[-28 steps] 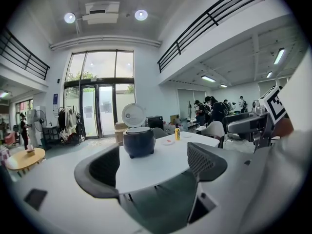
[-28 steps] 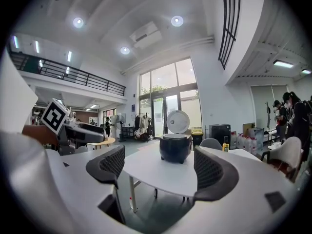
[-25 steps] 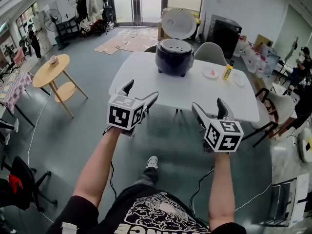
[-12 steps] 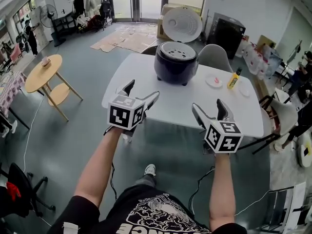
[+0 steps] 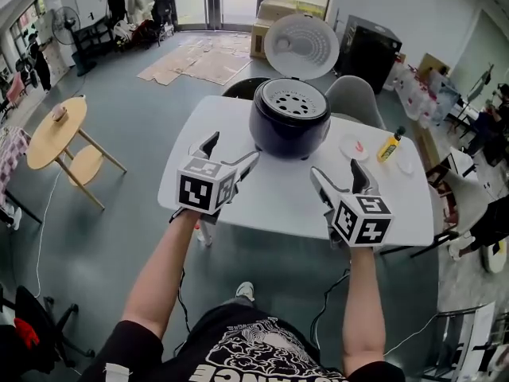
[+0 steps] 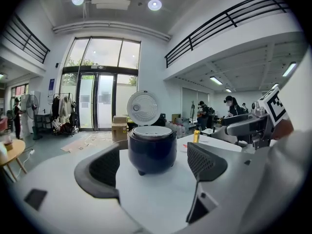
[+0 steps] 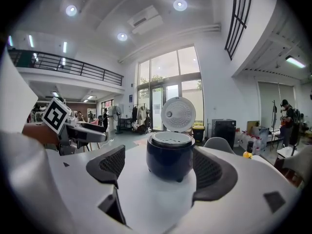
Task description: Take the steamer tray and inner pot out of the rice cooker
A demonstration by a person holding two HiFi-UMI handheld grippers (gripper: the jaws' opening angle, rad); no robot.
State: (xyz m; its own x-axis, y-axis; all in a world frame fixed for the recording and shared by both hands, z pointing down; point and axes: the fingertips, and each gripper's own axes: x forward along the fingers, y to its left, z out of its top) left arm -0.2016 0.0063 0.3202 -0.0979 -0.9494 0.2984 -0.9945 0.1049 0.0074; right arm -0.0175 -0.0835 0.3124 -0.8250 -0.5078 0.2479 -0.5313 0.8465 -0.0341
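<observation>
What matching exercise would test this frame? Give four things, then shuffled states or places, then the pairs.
1 lid
2 steamer tray
3 yellow bottle
4 left gripper

A open, empty
B swung up
C on the white table, right of the rice cooker
D seated in the cooker's top

Pairs: 1-B, 2-D, 3-C, 4-A

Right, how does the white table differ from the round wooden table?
The white table is larger and roughly rectangular; the wooden table is small and round, with a lower shelf. The white table carries the rice cooker; the wooden table only a small item. Both stand on the floor.
</observation>
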